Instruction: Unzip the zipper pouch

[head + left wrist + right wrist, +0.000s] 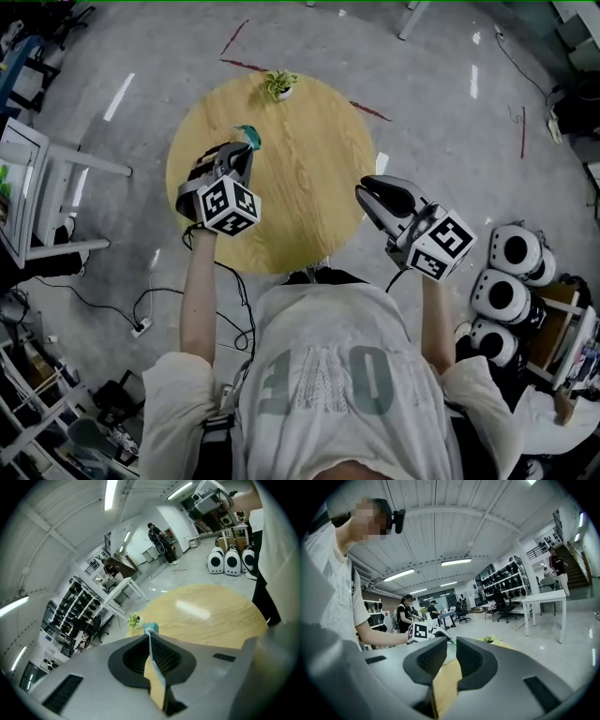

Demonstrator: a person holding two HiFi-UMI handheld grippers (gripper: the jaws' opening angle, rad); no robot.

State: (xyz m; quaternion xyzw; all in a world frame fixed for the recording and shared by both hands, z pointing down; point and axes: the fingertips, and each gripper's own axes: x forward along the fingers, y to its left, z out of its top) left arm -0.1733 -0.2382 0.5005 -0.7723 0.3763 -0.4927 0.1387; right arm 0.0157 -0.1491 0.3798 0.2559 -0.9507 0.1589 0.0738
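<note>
Your left gripper [246, 153] is pinched tight on the teal zipper pouch [249, 137] at the table's [309, 197] ten o'clock. Your right gripper [368, 192] is slightly spread and empty at three o'clock. The shirt [323, 323] lettering is unreadable.

Lit by ceiling strip lights [454, 562], the floor [119, 97] is streaked with glare, while both gripper views are bent and darkened at the edges.

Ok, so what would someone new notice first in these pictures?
The round wooden table fills the middle of the head view, with a small potted plant at its far edge. Over its left side the left gripper is shut on a thin teal zipper pouch, while the right gripper hovers open and empty by the right edge.
</note>
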